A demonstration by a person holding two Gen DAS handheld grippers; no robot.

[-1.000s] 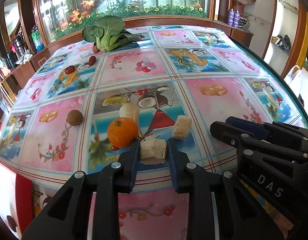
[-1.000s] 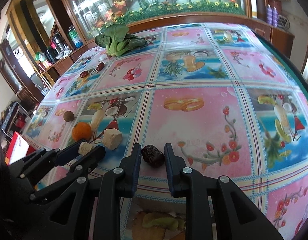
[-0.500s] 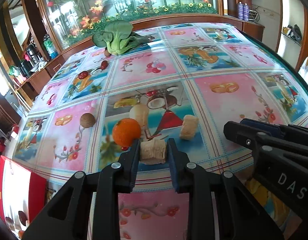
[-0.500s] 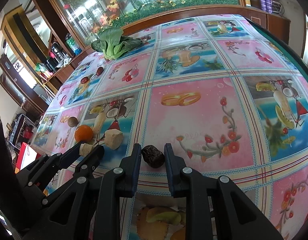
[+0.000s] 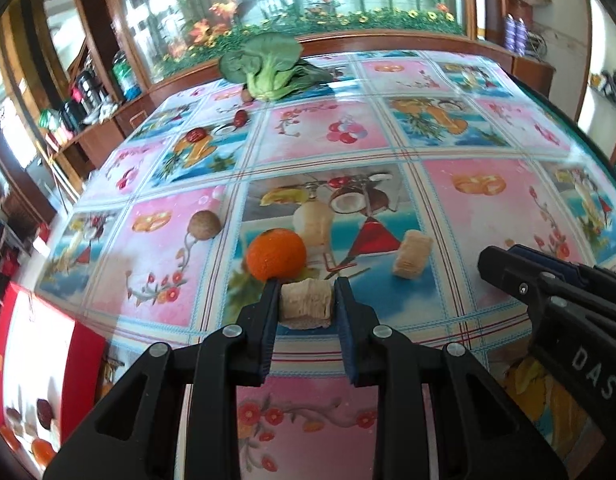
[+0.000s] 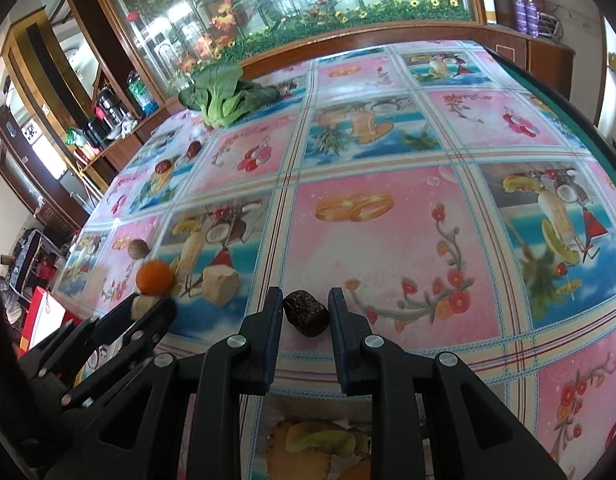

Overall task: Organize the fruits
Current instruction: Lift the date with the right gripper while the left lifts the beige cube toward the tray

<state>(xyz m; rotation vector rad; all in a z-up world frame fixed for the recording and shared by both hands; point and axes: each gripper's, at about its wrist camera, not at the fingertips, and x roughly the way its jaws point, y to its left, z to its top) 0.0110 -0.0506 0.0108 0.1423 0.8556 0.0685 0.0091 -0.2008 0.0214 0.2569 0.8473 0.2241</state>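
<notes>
My left gripper [image 5: 306, 298] is shut on a pale beige fibrous chunk [image 5: 306, 306], held just in front of an orange [image 5: 276, 254] near the table's front edge. A second pale chunk [image 5: 411, 259] lies to the right of the orange, and a small brown round fruit [image 5: 204, 225] to its left. My right gripper [image 6: 306, 308] is shut on a dark wrinkled date [image 6: 306, 313] above a pink tile. It enters the left wrist view from the right as black fingers [image 5: 507, 264]. The left gripper [image 6: 148, 306] shows at lower left in the right wrist view.
A floral and fruit-print cloth [image 5: 487, 220] covers the table. Two red dates [image 5: 196, 135] [image 5: 240, 118] and a bok choy [image 5: 268, 66] lie at the far left. A red and white box [image 5: 40, 360] sits below the table's left front edge. A wooden rail and glass cabinet stand behind.
The left gripper has turned a little, so the table sits further right and lower in its view. Both grips are unchanged. The right gripper has stayed put.
</notes>
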